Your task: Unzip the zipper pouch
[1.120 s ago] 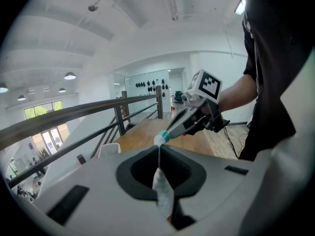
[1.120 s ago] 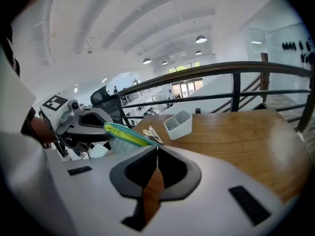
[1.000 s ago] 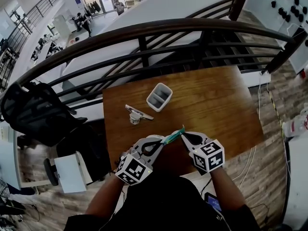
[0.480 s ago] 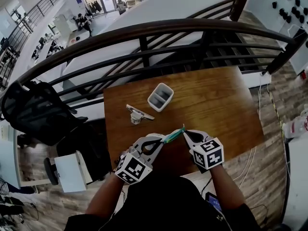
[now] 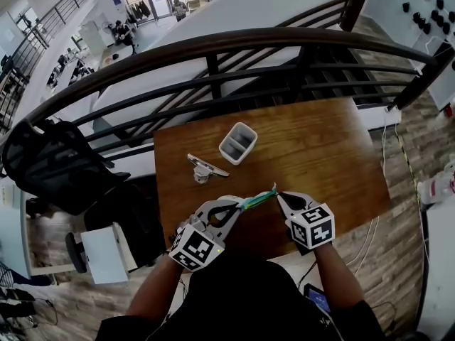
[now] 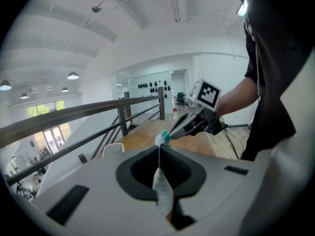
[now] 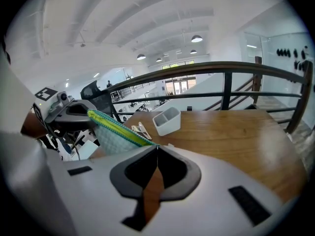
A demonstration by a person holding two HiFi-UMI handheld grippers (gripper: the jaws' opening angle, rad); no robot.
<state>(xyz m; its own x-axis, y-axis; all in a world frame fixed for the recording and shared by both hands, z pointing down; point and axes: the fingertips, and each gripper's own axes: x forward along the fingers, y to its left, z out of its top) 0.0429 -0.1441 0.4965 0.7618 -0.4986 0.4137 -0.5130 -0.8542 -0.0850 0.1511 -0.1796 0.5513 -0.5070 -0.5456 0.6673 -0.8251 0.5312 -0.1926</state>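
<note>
A small pale teal zipper pouch (image 5: pixel 257 199) with a yellow-green zipper hangs above the table's near edge, stretched between both grippers. My left gripper (image 5: pixel 239 206) is shut on its left end. In the left gripper view the pouch (image 6: pixel 161 191) runs edge-on out of the jaws towards the right gripper (image 6: pixel 197 122). My right gripper (image 5: pixel 278 193) is shut on the far end, where the zipper line stops. In the right gripper view the pouch (image 7: pixel 115 132) slopes up from the jaws (image 7: pixel 155 145) to the left gripper (image 7: pixel 74 113). The zipper pull is hidden.
On the wooden table (image 5: pixel 320 155) stand a white two-compartment holder (image 5: pixel 236 143) and, left of it, a metal clip-like object (image 5: pixel 205 168). A dark curved railing (image 5: pixel 213 55) runs just behind the table. A black chair (image 5: pixel 50 165) stands to the left.
The right gripper has shifted slightly to the right and tilted a little, and the pouch now looks a bit more stretched. The left gripper has kept still.
</note>
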